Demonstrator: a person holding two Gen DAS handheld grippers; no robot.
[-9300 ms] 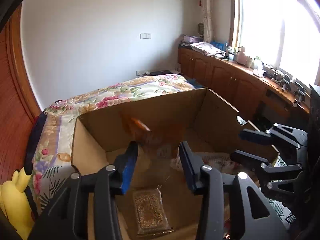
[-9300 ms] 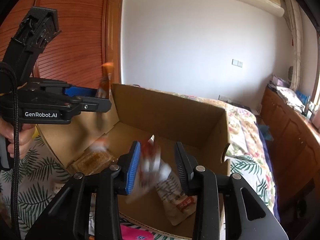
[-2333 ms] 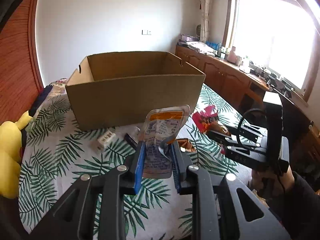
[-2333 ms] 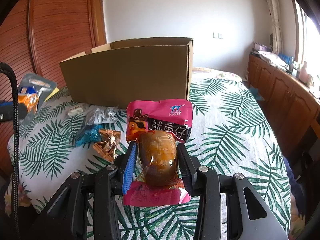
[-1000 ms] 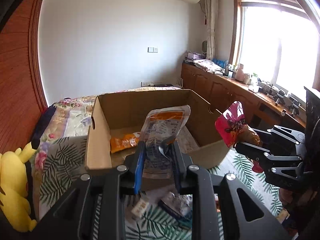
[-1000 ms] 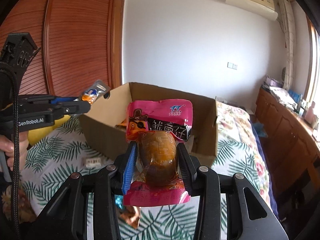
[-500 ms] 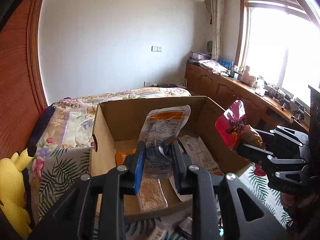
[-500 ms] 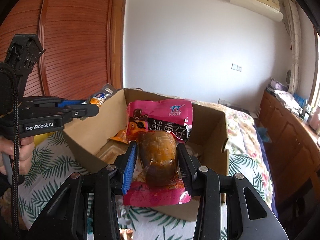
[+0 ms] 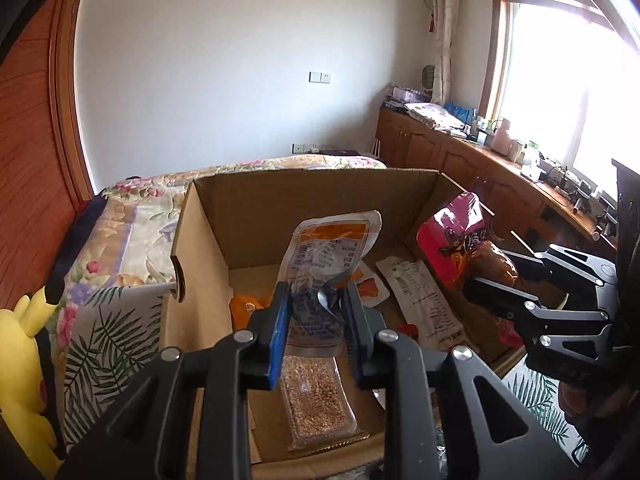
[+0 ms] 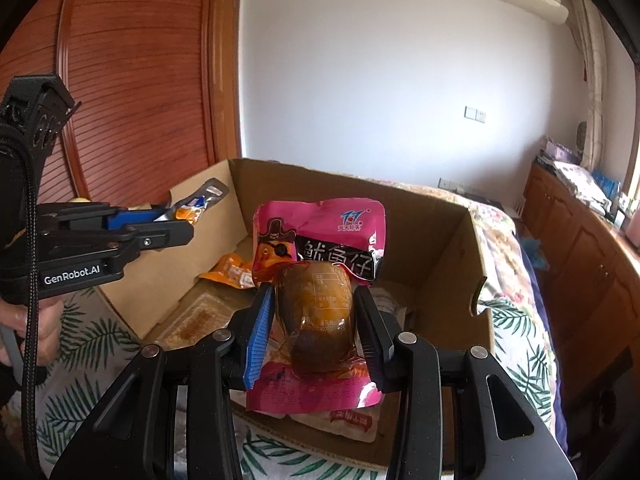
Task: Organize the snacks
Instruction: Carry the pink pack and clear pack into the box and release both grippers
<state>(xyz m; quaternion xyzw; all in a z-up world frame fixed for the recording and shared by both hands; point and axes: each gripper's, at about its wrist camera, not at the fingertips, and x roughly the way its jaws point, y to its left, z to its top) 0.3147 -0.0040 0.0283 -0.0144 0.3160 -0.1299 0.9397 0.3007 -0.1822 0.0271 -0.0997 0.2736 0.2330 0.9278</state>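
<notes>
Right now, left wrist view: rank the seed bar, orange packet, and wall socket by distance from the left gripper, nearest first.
1. Seed bar: on the box floor, just below the left gripper, which is shut on a clear pouch.
2. Orange packet: deeper in the box, left of the fingers.
3. Wall socket: on the white far wall, beyond the bed.

Matt brown cardboard box — glossy pink plastic pouch, clear crinkled packet.
</notes>
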